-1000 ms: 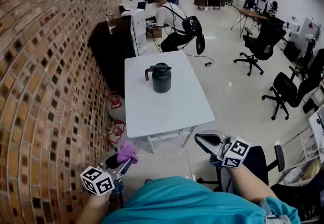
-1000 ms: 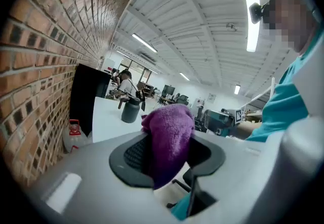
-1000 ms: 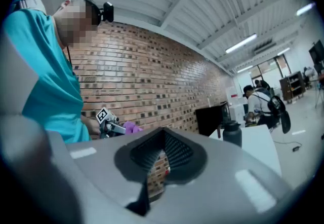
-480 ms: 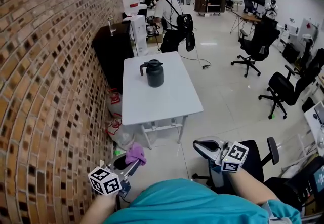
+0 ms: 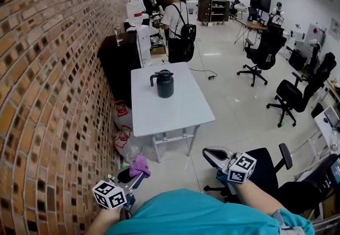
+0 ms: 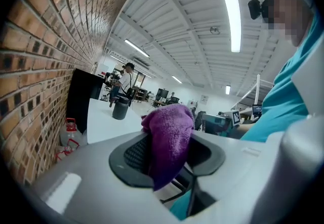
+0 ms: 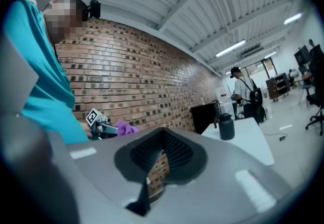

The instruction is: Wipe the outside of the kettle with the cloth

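Kettle (image 5: 164, 84) wiping not begun, by the look of it. Brick wall (image 5: 53, 69) runs down the left, with the white table (image 5: 175, 114) near it. The dark kettle stands upright on the table's far half, handle toward the wall, lid on. Both grippers are held low at the person's body, well apart from the table and kettle, which lie ahead and a little left of the right gripper (image 5: 212, 154). Left gripper (image 5: 135, 176) is clamped on the purple cloth (image 6: 169, 137), bunched between the pads with most of it hanging loose. Right gripper's jaws are drawn together, nothing in them. Risks: the cloth is pinched by a fold only, so rubbing could drag it out. An unbraced kettle may slide or tip under a sideways wipe. The black office chair (image 5: 265, 167) just beside the right gripper could snag the approach.
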The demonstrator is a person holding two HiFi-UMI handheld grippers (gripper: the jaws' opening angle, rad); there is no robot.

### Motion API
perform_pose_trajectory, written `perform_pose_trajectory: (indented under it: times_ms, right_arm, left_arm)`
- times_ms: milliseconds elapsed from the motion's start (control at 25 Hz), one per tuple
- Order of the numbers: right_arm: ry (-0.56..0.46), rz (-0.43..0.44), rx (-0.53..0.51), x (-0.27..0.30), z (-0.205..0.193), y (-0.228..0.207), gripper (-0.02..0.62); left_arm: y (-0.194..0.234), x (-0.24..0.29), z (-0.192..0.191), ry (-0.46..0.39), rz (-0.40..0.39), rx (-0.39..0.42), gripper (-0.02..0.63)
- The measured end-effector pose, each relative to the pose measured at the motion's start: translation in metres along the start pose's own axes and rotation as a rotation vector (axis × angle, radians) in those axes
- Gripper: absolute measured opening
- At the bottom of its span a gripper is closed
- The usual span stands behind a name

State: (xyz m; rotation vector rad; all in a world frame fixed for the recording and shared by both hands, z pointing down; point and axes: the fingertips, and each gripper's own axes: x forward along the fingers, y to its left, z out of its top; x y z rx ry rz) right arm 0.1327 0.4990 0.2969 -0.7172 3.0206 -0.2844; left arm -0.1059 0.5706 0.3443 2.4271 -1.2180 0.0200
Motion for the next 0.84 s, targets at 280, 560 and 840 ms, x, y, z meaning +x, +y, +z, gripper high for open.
perform_pose_trajectory:
  times_ms: [280,560,840]
  right_arm:
    - [0.01,0.008,-0.007,0.015,0.001,0.006,0.003]
    - [0.018,0.021,-0.008,0.019,0.001,0.005,0.003]
    - [0.017,0.032,-0.012,0.023,0.003,-0.002,0.003]
  left_arm:
    - [0.01,-0.005,0.004,-0.018,-0.014,-0.027,0.172]
    - [0.013,-0.003,0.004,-0.015,-0.011,-0.041,0.172]
    - [0.015,0.005,0.007,-0.017,-0.017,-0.039,0.172]
